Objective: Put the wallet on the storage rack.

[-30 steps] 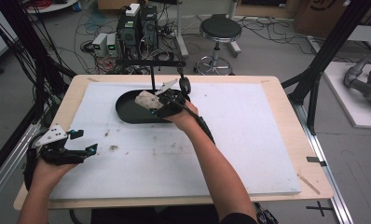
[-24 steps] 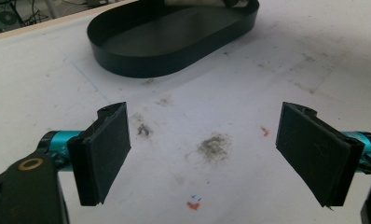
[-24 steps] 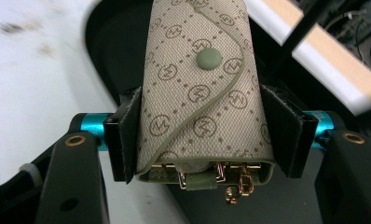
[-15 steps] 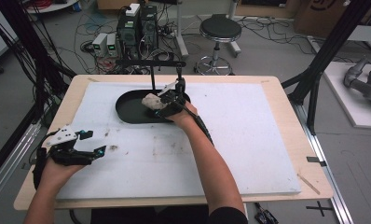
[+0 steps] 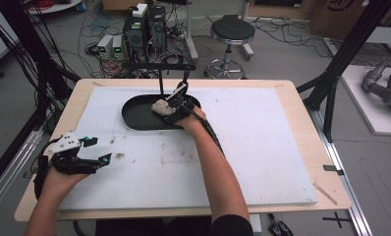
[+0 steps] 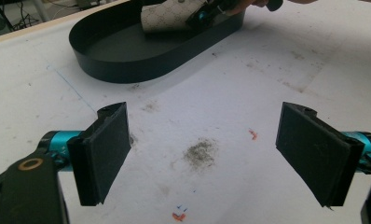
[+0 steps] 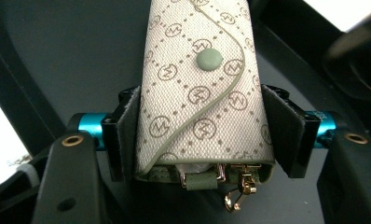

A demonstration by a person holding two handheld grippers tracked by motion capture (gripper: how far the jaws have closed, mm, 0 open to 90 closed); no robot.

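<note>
A small beige patterned pouch [image 7: 202, 88] with a green snap and gold clasp sits between the pads of my right gripper [image 7: 200, 135], which is shut on it. In the high view that right gripper [image 5: 176, 105] holds the pouch [image 5: 160, 106] over the black oval tray [image 5: 137, 118]. The left gripper view shows the tray [image 6: 127, 60] ahead, with the pouch [image 6: 165, 18] in it. My left gripper [image 5: 101, 161] hovers low near the table's left front, jaws wide open with nothing between them. Its pads [image 6: 104, 149] frame a dirty smudge on the white board.
The white foam board [image 5: 262, 147] covers the wooden table and carries grey smudges [image 5: 120, 156] near its left middle. A black stand [image 5: 160, 73] rises behind the tray. Computers, cables and a stool [image 5: 232, 32] stand on the floor beyond the far edge.
My right gripper has carried the pouch leftward and down into the tray. The left gripper has shifted a little to the right and forward over the board.
</note>
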